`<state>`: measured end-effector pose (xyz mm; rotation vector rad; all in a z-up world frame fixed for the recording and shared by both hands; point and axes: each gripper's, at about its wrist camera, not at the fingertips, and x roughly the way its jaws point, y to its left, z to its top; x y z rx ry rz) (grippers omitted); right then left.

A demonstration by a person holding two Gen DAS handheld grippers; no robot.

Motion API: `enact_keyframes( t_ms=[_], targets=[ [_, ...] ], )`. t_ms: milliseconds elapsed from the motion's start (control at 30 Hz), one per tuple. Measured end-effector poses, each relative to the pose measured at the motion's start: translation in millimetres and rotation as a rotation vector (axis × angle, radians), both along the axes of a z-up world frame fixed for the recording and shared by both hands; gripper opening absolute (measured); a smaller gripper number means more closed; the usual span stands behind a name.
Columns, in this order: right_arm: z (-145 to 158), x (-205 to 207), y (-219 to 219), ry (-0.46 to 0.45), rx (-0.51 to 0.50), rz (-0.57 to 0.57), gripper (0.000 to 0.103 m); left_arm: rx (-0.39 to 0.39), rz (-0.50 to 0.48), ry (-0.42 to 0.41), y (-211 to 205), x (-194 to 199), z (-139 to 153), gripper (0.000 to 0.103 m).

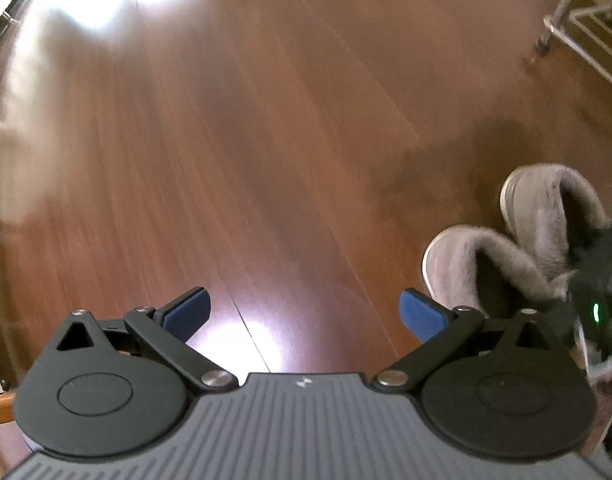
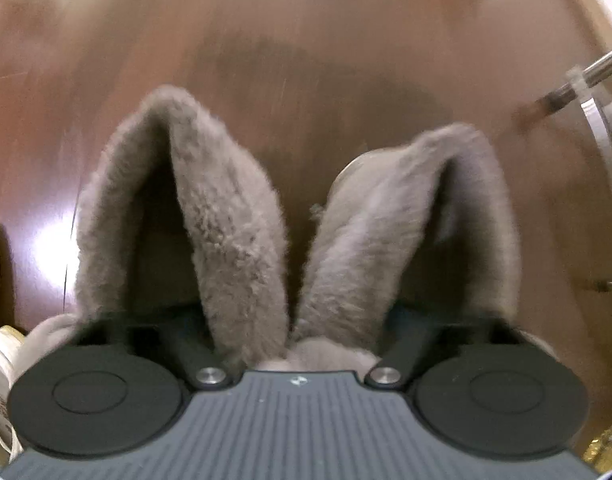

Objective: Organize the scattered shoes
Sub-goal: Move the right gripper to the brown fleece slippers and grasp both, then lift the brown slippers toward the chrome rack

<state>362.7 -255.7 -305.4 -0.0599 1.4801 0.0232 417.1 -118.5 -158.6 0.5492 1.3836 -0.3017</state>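
Grey furry boots beside open floor

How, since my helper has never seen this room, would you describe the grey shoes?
Start at the reddish wooden floor and find the metal rack at its edge. Short of the rack's foot stand the grey shoes, two side by side. Thick grey fur rims their openings, unlike the smooth whitish sneaker beside them.

text: none readable | labels: none | numbers: none | signs: none
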Motion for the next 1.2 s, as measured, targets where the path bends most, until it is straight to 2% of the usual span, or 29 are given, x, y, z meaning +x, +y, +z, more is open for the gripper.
enact_keyframes(
  t_ms=[33,67,133,200,333,433,500,600,667,700,800,900,967,1033,1167,1200],
  targets=[
    [1.5,-0.3,-1.8,-0.01,0.013,-0.006,0.028,0.006,-0.006,0.002,-2.1,-2.4,-0.3,0.102],
    [5.0,-3.8,-4.0,-0.024,0.02,-0.01,0.026,0.009,-0.011,0.005,-6.5,-6.1,2.1,0.102],
    [17.2,-14.9,-10.5,-0.064,0.028,-0.032,0.024,0.004,-0.018,0.013,-15.3,-14.3,11.7,0.102],
    [41.6,-34.0,-26.3,-0.132,0.038,-0.099,0.024,-0.013,-0.038,0.01,-27.0,-26.2,30.1,0.102],
    [114.0,-65.9,-68.6,-0.26,0.039,-0.277,0.024,-0.036,-0.071,-0.006,-47.2,-44.3,65.9,0.102],
    [204.0,-78.7,-113.7,-0.379,0.017,-0.432,0.024,-0.072,-0.077,-0.017,-66.8,-55.1,110.0,0.102],
    [238.3,-74.1,-130.5,-0.409,0.006,-0.485,0.024,-0.101,-0.079,-0.023,-82.8,-60.1,144.2,0.102],
    [325.9,-64.7,-174.3,-0.474,-0.02,-0.602,0.024,-0.144,-0.083,-0.04,-102.4,-63.8,190.0,0.102],
    [390.3,-50.2,-208.0,-0.517,-0.038,-0.67,0.025,-0.176,-0.086,-0.051,-113.4,-65.6,214.9,0.102],
    [412.9,-43.7,-220.9,-0.531,-0.043,-0.693,0.025,-0.204,-0.092,-0.059,-123.0,-66.8,236.0,0.102],
    [480.3,-8.1,-271.0,-0.54,-0.048,-0.754,0.025,-0.26,-0.108,-0.072,-142.5,-68.5,275.6,0.102],
    [528.7,32.8,-315.5,-0.531,-0.052,-0.767,0.026,-0.298,-0.122,-0.083,-156.9,-68.9,302.9,0.102],
    [543.8,61.9,-343.4,-0.507,-0.041,-0.777,0.026,-0.32,-0.125,-0.084,-163.2,-68.6,315.0,0.102],
    [544.9,91.2,-367.7,-0.469,-0.031,-0.798,0.026,-0.346,-0.129,-0.085,-171.5,-68.5,325.9,0.102],
    [517.7,148.8,-408.7,-0.367,-0.049,-0.802,0.033,-0.362,-0.146,-0.099,-186.3,-61.2,330.3,0.102],
    [509.2,155.8,-415.5,-0.363,-0.053,-0.805,0.04,-0.361,-0.15,-0.101,-191.3,-55.8,329.6,0.102]
  ],
)
